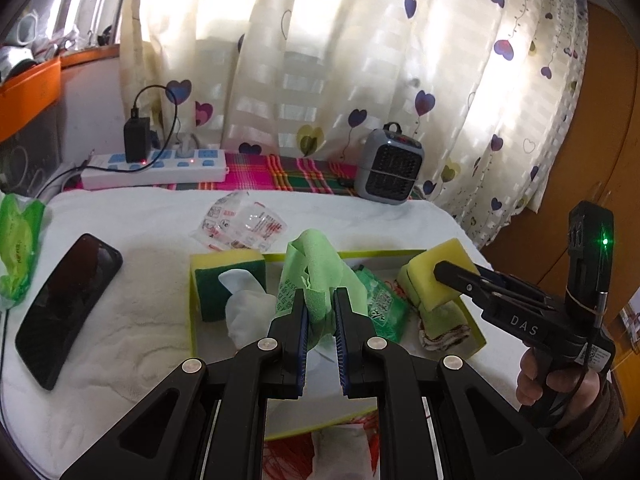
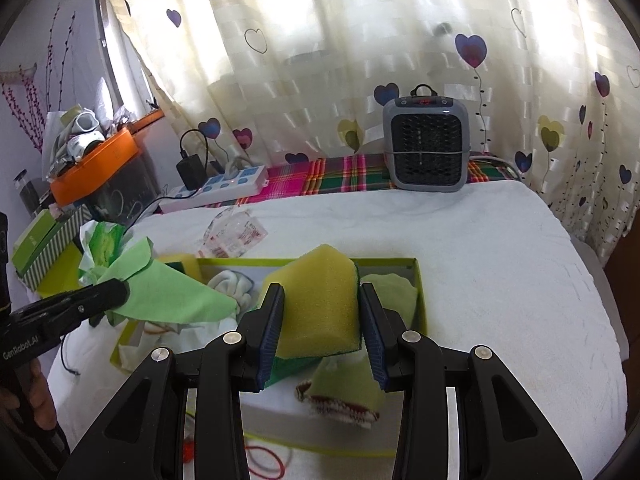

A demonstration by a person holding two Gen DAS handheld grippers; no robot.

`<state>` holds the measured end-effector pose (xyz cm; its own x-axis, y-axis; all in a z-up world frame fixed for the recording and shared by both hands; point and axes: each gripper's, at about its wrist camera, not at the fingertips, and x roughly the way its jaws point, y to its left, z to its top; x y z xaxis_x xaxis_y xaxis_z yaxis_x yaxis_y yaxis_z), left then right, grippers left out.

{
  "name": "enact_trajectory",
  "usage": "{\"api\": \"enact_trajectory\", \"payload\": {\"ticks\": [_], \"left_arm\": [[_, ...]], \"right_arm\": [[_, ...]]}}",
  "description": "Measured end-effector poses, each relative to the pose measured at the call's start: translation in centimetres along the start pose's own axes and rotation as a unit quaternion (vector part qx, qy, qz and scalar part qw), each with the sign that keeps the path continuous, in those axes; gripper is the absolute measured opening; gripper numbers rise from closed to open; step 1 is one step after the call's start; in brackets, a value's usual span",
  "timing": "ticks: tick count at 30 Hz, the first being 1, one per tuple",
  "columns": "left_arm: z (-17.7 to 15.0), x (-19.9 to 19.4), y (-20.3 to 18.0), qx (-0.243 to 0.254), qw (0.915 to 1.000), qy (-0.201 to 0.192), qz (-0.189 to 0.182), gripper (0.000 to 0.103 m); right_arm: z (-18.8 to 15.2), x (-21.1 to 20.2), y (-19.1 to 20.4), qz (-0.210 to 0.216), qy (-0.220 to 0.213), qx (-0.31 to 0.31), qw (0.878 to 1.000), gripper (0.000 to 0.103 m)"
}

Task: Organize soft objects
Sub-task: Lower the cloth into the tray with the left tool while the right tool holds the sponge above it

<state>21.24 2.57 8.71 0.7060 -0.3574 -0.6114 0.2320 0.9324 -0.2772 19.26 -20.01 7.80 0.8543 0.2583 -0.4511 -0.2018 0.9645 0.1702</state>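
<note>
A shallow lime-green tray lies on the white towel-covered bed. My left gripper is shut on a light green cloth and holds it above the tray; the same cloth shows at the left of the right wrist view. My right gripper is shut on a yellow sponge with a green scrub side, held over the tray's right end; it also shows in the left wrist view. A second yellow-green sponge, a white sock, a green packet and a folded green cloth lie in the tray.
A black phone and a green wipes pack lie left on the towel. A clear wrapper lies behind the tray. A power strip and a grey heater stand at the back by the curtain. Red cord lies near the front.
</note>
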Motion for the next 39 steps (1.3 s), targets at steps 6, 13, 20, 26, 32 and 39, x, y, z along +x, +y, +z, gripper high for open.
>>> {"api": "enact_trajectory", "payload": {"ticks": [6,13,20,26,32,39], "left_arm": [[0.4,2.0,0.7,-0.014,0.9998,0.013,0.002,0.011],[0.3,4.2,1.3,-0.017,0.9992,0.035,0.013,0.011],[-0.1,5.3,1.4,-0.019,0.9986,0.045,0.020,0.011],[-0.1,5.5,1.4,-0.022,0.9985,0.047,0.019,0.014],[-0.1,5.6,1.5,-0.024,0.9985,0.049,0.009,0.026],[-0.2,5.4,1.2,-0.019,0.9987,0.047,0.011,0.034]], "right_arm": [[0.4,2.1,-0.3,0.002,0.014,0.012,1.000,0.039],[0.3,4.0,-0.8,-0.003,0.034,0.017,0.999,0.039],[0.2,4.6,-0.6,-0.009,0.034,0.006,0.999,0.040],[0.2,4.7,-0.8,-0.005,0.032,0.011,0.999,0.041],[0.2,4.6,-0.9,-0.001,0.032,0.018,0.999,0.042],[0.1,4.3,-0.8,0.003,0.028,0.021,0.999,0.050]]}}
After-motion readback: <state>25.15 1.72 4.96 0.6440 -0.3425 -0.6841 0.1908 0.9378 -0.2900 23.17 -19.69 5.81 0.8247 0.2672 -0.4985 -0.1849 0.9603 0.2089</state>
